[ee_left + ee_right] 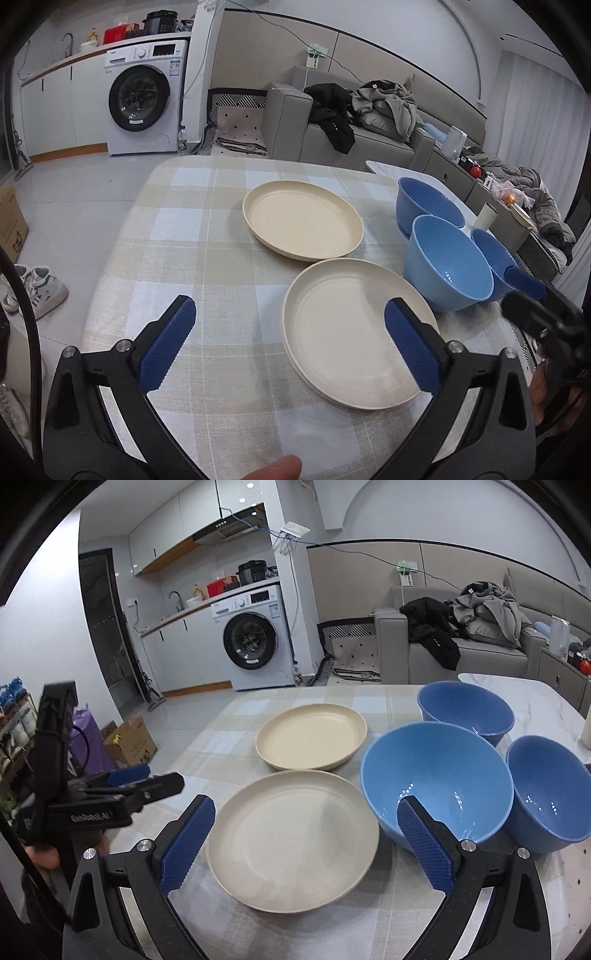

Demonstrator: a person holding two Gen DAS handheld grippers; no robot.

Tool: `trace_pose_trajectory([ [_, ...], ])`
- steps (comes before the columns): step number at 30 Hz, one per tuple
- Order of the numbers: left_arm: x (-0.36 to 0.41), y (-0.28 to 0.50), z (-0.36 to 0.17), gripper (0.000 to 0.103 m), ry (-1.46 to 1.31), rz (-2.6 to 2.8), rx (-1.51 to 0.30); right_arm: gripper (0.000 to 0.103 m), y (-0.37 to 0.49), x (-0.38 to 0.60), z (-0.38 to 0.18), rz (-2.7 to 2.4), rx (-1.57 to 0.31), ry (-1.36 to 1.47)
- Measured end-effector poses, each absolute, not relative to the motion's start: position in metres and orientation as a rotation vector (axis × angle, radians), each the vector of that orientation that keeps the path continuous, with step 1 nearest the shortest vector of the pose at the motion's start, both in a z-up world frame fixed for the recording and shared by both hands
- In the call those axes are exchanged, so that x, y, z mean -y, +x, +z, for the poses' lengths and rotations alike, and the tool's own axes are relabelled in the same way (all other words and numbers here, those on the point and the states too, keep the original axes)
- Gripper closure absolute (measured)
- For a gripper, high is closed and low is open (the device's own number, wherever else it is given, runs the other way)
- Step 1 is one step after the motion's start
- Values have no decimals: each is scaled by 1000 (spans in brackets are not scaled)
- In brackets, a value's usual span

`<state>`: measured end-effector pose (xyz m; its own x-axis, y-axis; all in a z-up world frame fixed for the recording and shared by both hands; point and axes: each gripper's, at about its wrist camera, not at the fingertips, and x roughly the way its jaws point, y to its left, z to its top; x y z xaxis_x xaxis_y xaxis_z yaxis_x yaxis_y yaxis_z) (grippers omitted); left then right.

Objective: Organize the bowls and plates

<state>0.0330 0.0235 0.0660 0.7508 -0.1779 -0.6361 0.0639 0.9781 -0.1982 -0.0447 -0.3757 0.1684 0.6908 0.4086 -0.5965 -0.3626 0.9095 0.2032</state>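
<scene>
Two cream plates lie on the checked tablecloth [184, 240]. The near one [354, 332] [291, 842] looks like it rests on a second plate, and the far one [303, 221] [312, 742] lies alone behind it. Right of them stand three blue bowls: a light-blue one [447, 266] [436, 775], a darker one behind it [428, 206] [465, 709] and a darker one to its right [491, 254] [550, 790]. My left gripper [290, 306] hovers open above the near plate's left rim, holding nothing. My right gripper [306, 805] is open above the near plate and the light-blue bowl, also holding nothing.
A white cylinder [485, 216] stands on the bare marble tabletop [535, 701] past the bowls. Beyond the table are a grey sofa with heaped clothes [369, 107], a washing machine [142, 98], a cardboard box [129, 742] and shoes on the floor [40, 291].
</scene>
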Motion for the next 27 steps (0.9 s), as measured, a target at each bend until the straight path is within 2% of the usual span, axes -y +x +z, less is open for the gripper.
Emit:
trace_pose_trajectory([
  [13,-7,26,101,1,-140,-105,-675,1,-28,400,245,571,-590,207],
  [27,-21,70,139,1,-220,-48,-670,1,35,400,263,571,-636,195],
])
